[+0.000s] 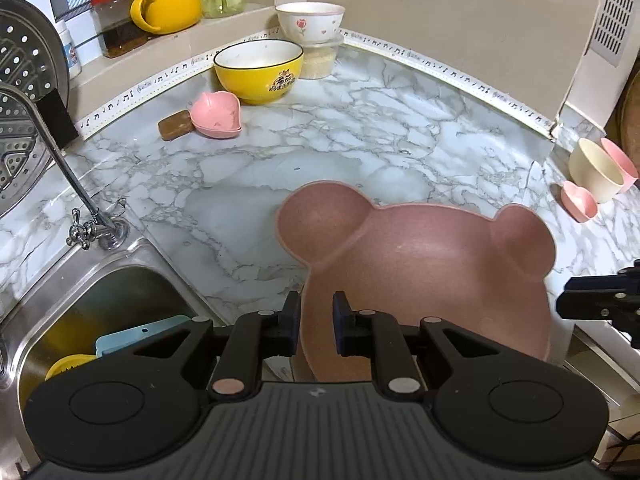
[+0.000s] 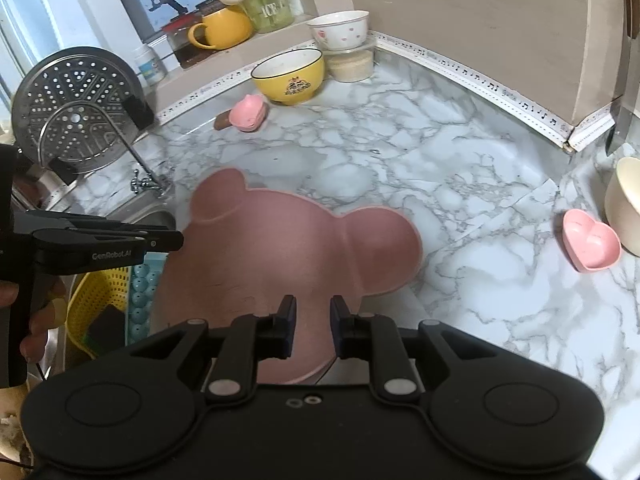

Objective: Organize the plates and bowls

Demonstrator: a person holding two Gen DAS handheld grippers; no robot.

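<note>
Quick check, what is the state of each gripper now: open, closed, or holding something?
Left gripper: jaws partly open, around the near rim of the pink bear-shaped plate; grip cannot be told.
Right gripper: the same, at the plate's near edge.

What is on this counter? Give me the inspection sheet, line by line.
Surface: marble counter, bare in the middle.
Job's things: bear-shaped pink plate at the near edge; yellow bowl, white flowered bowl on a lidded tub; small pink dish; cream bowl and heart dish on the right.
Clutter: brown block, yellow mug on the ledge.
Grippers: left tool and right tool both at the plate, gap narrow; grip unclear.
Cables: nothing seen.
Surroundings: sink, faucet, steamer rack.
</note>
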